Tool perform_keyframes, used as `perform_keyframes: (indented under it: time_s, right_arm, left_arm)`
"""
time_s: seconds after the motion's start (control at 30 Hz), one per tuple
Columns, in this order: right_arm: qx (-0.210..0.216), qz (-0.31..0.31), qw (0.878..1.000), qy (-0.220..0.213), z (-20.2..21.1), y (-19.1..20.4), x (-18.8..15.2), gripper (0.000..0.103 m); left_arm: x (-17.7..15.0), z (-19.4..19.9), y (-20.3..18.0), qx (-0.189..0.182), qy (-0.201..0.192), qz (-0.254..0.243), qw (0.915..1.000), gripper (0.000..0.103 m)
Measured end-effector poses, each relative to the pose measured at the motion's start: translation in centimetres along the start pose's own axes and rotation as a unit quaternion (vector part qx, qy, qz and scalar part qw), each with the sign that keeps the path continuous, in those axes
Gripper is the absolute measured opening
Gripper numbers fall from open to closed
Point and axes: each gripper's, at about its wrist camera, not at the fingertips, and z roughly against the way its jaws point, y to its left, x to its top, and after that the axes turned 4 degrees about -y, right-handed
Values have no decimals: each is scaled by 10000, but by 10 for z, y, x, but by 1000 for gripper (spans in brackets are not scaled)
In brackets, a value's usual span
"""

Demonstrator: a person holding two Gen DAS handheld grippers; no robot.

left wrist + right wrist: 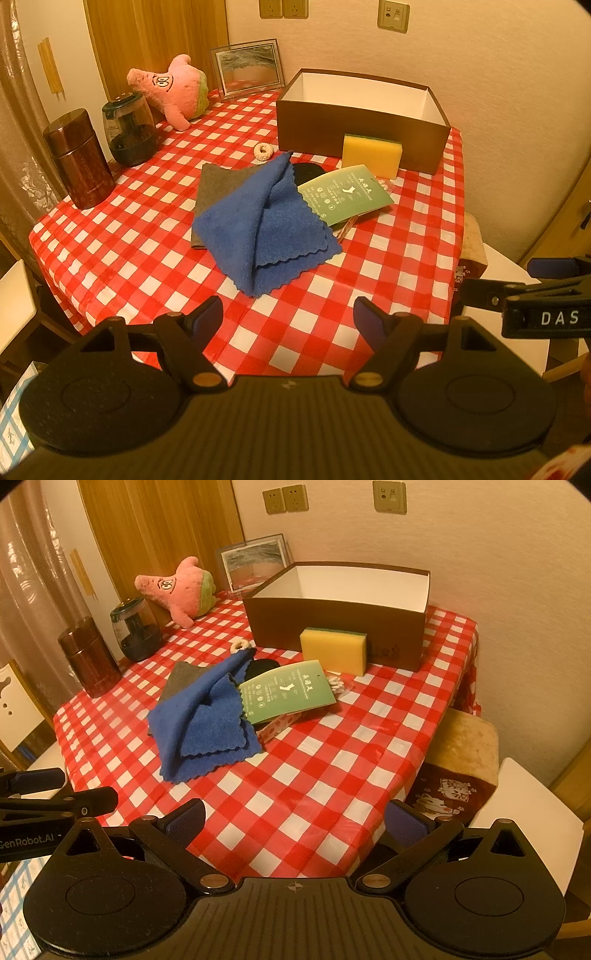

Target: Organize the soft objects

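Both tools, the left tool and the right tool, hang wide open and empty at the bottom of the frame, so the task looks unstarted. The crumpled blue fleece cloth lies mid-frame on the red-and-white checked surface, overlapping a grey cloth. The open brown cardboard box stands behind, upper right, a yellow sponge against its front wall. The next move likely calls for closing on the blue cloth.
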Motion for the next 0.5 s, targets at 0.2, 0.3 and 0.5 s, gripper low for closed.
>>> perform_keyframes:
  time_s: [0.2,0.3,0.5]
  right_arm:
    - [-14,5,10000,6,-1,3,1,103]
    - [-8,0,10000,7,-1,2,1,103]
    - [-8,2,10000,8,-1,1,1,103]
  left_arm:
    - [0,0,0,0,5,-2,10000,76]
    - [0,0,0,-3,10,-1,10000,76]
    - [0,0,0,-4,1,-5,10000,76]
